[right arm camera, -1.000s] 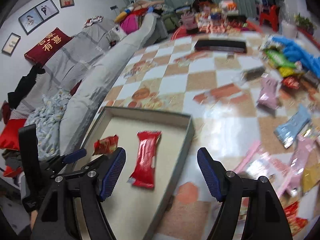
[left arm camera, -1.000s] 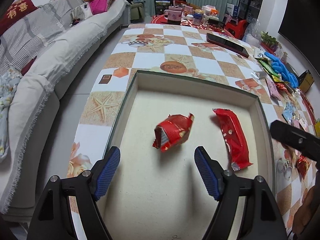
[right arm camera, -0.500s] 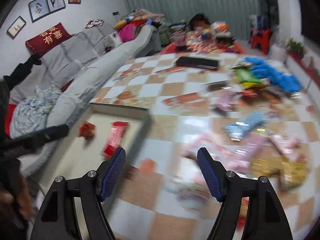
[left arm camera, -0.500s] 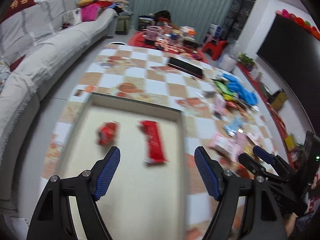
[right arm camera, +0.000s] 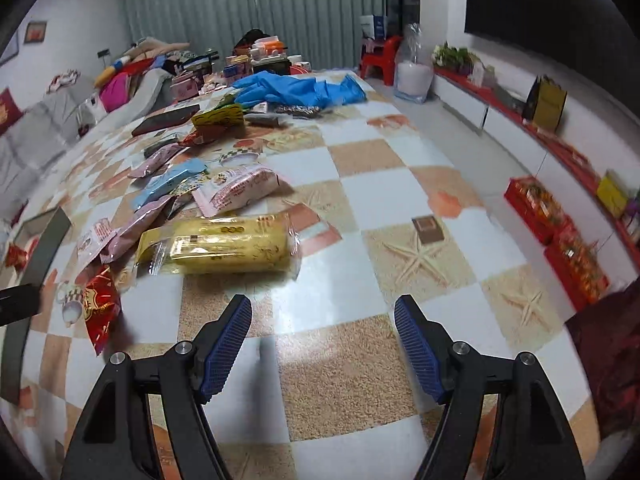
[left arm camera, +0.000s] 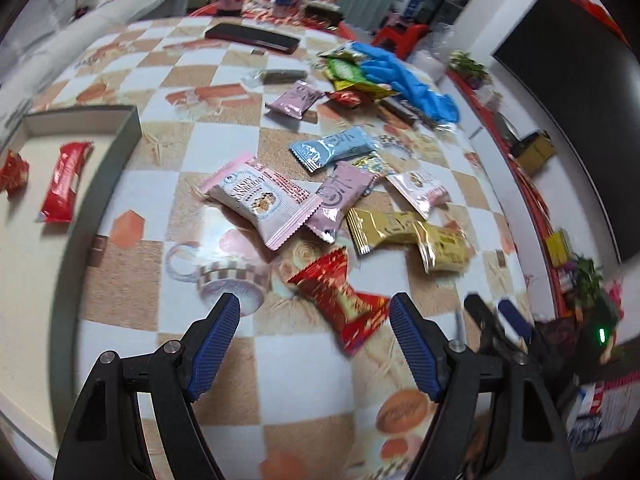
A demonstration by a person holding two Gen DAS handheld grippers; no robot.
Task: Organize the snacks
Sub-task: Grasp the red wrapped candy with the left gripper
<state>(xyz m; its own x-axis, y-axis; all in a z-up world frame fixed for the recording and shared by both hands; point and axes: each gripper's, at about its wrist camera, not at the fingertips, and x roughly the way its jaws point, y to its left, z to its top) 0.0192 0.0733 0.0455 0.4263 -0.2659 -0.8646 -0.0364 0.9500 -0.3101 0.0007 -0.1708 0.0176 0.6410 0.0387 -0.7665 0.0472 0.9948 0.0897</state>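
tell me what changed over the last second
Both grippers, left gripper and right gripper, swung away from the tray toward the loose snacks; the left now hangs over a red wrapper. Nothing was grabbed or released. Both stay open and empty; the two red snacks remain in the tray.

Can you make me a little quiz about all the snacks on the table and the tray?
1. How many red snacks lie in the tray?
2. True or false: the left gripper holds the red foil snack.
3. Which snack lies nearest ahead of the right gripper? A) blue packet B) yellow packet C) blue gloves

Key:
1. Two: a long red bar and a crumpled red packet.
2. False; its fingers are open, touching nothing.
3. B
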